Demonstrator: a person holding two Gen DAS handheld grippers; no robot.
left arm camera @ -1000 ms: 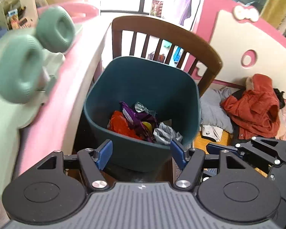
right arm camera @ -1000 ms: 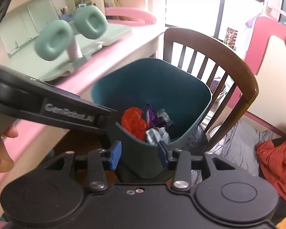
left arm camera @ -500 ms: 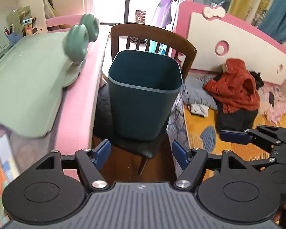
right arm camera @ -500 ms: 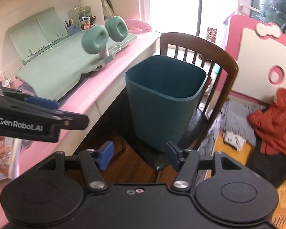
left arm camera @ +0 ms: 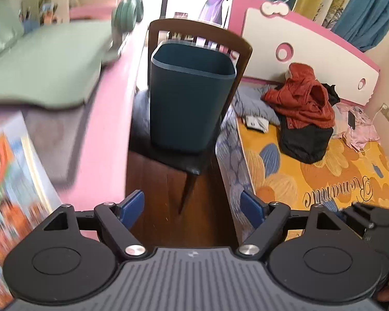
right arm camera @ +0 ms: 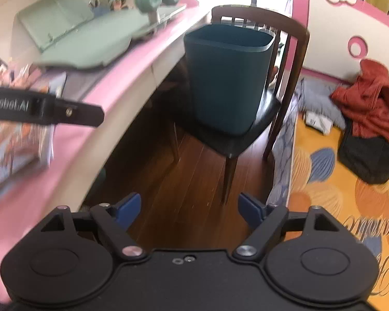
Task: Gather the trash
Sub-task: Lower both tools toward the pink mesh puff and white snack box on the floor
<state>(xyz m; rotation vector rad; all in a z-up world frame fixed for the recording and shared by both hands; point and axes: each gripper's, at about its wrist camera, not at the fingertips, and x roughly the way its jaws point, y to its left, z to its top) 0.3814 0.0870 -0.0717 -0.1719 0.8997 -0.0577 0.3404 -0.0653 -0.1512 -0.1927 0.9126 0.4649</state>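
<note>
Black grippers point(left arm camera: 193, 203) — blue pads point(left arm camera: 132, 204)

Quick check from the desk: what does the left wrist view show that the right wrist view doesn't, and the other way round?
Left wrist only: blue curtains beyond the headboard, pink clothes and a wall socket by the bed's far side, and part of the right gripper at the lower right.

Right wrist only: the green folding stand at the back of the desk, and a finger of the left gripper reaching in from the left.

Both: the teal bin on the wooden chair, the pink desk, the red jacket, and each view's own gripper, nothing between its opening jaws.
</note>
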